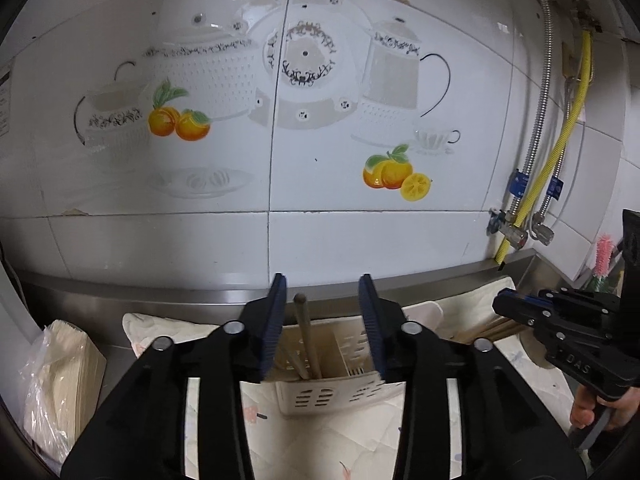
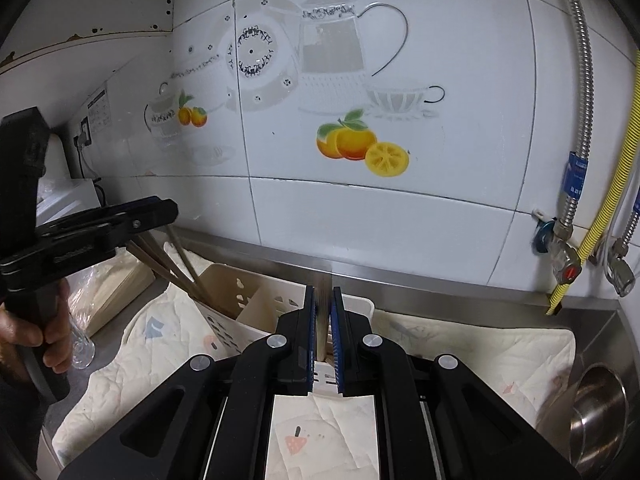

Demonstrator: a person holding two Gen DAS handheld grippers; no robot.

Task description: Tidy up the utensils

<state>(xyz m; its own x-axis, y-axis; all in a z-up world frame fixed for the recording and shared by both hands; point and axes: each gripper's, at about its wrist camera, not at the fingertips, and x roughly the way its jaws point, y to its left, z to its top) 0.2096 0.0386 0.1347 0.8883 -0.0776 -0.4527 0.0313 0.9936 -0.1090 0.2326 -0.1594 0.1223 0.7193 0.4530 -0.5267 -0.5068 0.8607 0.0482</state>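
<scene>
A cream slotted utensil holder [image 1: 332, 394] stands on a pale quilted mat [image 1: 320, 440] by the tiled wall. Chopsticks [image 1: 306, 340] stand upright in its left compartment, between the fingers of my left gripper [image 1: 322, 292], which is open and empty just above the holder. In the right wrist view the holder [image 2: 244, 304] has brown chopsticks [image 2: 176, 264] leaning in its left end. My right gripper [image 2: 322, 300] is shut on a blurred upright chopstick [image 2: 321, 312] over the holder's right end. Each gripper shows in the other's view: the right one [image 1: 560, 320], the left one [image 2: 100, 224].
A bagged stack of paper [image 1: 60, 376] lies at the left. A steel pot [image 2: 596, 412] sits in the sink at the right. Pipes, valves and a yellow hose [image 2: 592, 224] run down the wall at the right. A clear glass [image 2: 82, 348] stands left of the mat.
</scene>
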